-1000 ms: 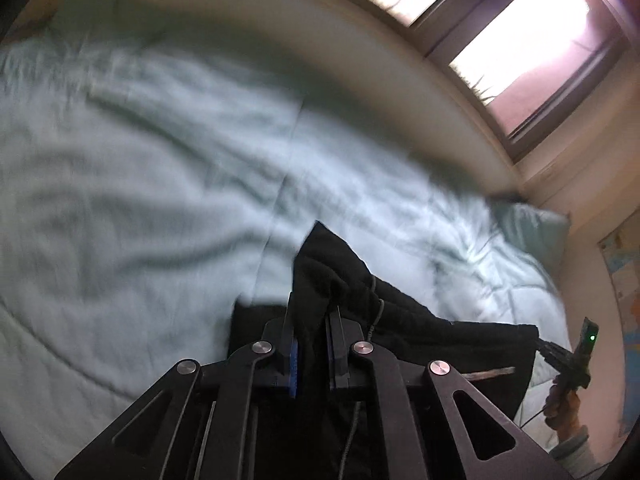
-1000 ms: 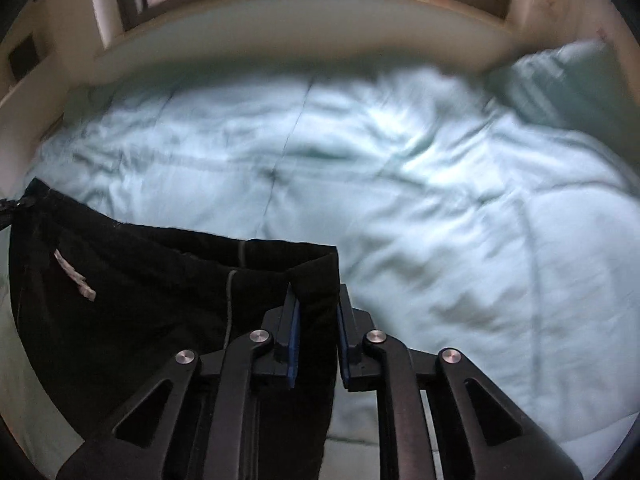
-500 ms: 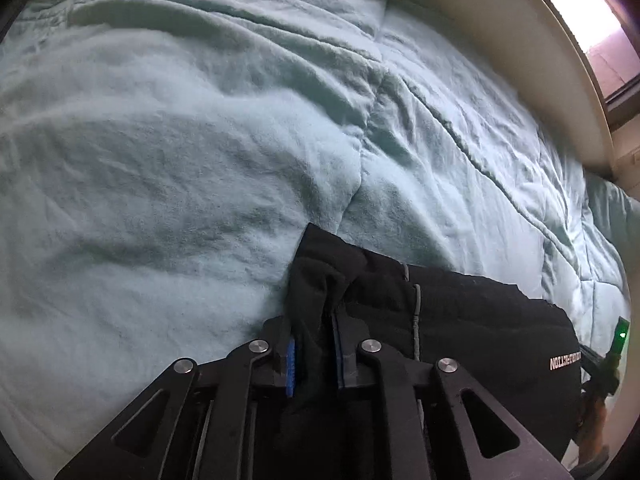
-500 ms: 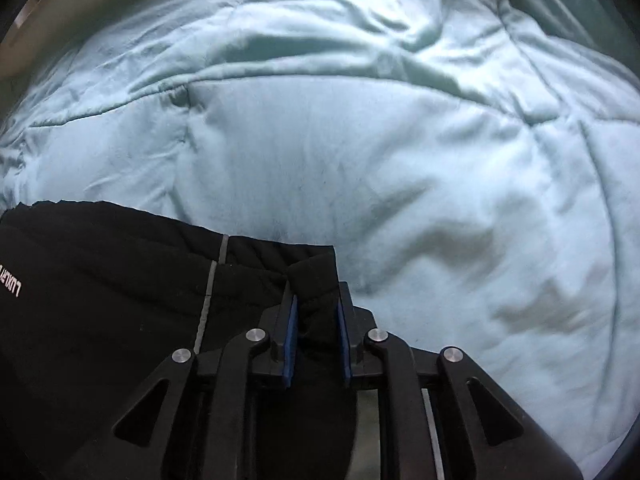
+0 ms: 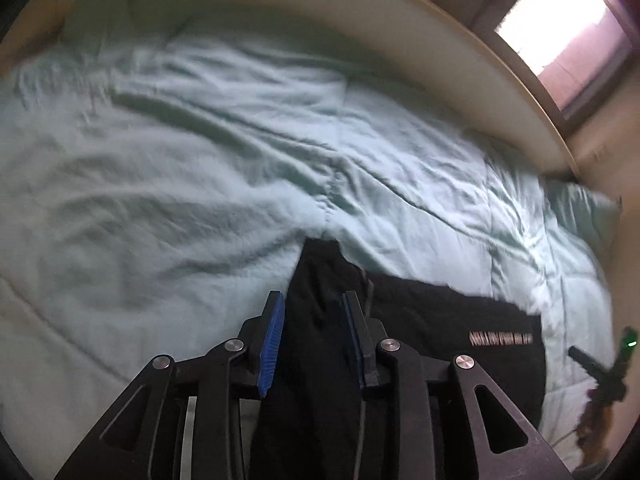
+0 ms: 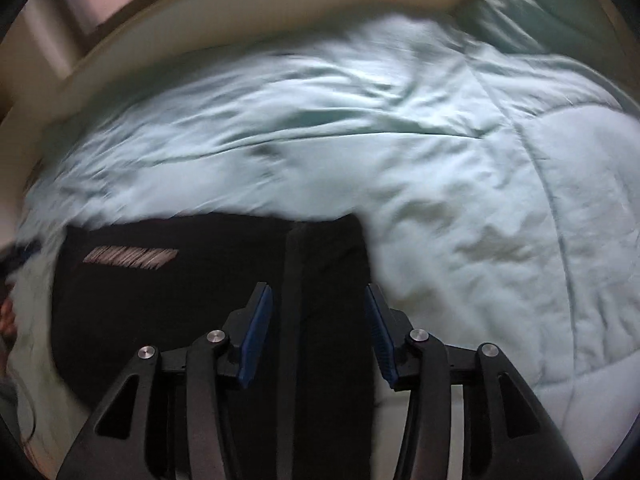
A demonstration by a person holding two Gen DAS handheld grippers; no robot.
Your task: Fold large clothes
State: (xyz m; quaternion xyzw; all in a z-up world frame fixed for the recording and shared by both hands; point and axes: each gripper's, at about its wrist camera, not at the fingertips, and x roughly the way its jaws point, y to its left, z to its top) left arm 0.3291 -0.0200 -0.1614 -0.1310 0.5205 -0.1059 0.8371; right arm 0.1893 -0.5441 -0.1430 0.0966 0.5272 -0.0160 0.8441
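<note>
A black garment point(image 5: 440, 320) with a line of white lettering lies flat on the pale green quilt point(image 5: 200, 160). My left gripper point(image 5: 312, 296) hovers over its left corner. Its jaws are opening, and the raised fold of cloth stands loose between the blue pads point(image 5: 272, 336). In the right wrist view the same garment point(image 6: 180, 300) spreads to the left. My right gripper point(image 6: 316, 288) is over its right corner, jaws opening, with a gap on both sides of the cloth strip between them. The right gripper point(image 5: 600, 368) also shows at the edge of the left wrist view, with a green light.
The quilt point(image 6: 440, 160) covers the whole bed and is wrinkled. A green pillow point(image 6: 540, 12) lies at the far right corner. A pale curved ledge point(image 5: 400, 32) and a bright window point(image 5: 560, 12) run behind the bed. A hand point(image 6: 6, 316) blurs at the left edge.
Both grippers were shut on the garment's corners and dipped close to the quilt. Now their jaws have parted, the corners lie loose, and both cameras have pulled back.
</note>
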